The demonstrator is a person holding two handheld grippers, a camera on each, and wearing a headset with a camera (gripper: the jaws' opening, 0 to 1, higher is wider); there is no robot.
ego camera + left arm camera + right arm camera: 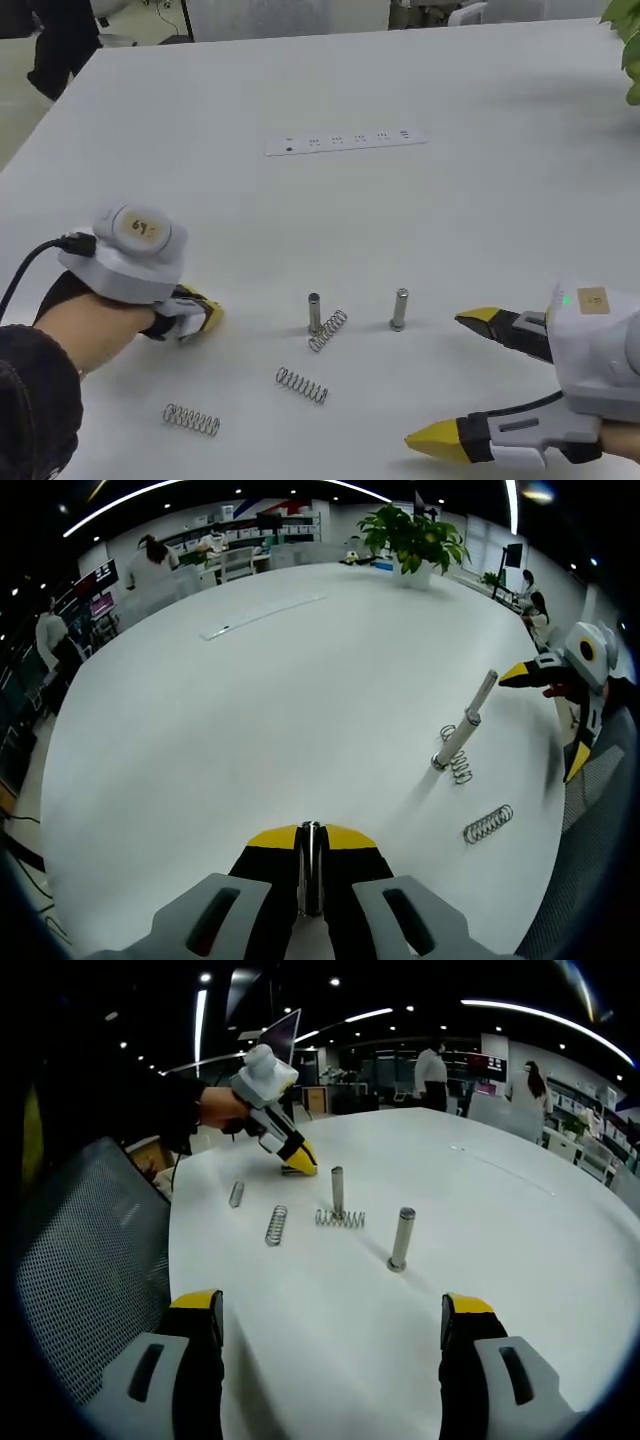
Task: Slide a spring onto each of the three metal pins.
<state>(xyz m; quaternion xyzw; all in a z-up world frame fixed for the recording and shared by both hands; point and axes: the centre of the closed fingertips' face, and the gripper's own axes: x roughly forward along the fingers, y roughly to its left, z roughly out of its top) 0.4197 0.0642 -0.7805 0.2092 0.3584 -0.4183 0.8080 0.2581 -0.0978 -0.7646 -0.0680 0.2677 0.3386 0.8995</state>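
On the white table (pixel 480 200), two metal pins stood upright: the left pin (pixel 314 312) with a first spring (pixel 328 330) lying just beside its base, and the right pin (pixel 400 308) bare. A second spring (pixel 301 385) and a third spring (pixel 191 420) lay nearer the person. The left gripper (pixel 195 315) had its jaws clamped on a third pin (pixel 312 865). The right gripper (pixel 437 379) hung with its jaws spread wide, holding nothing.

I see a white power strip (pixel 345 141) at upper centre on the white table (pixel 500 200), and a potted plant (pixel 630 60) at the top right.
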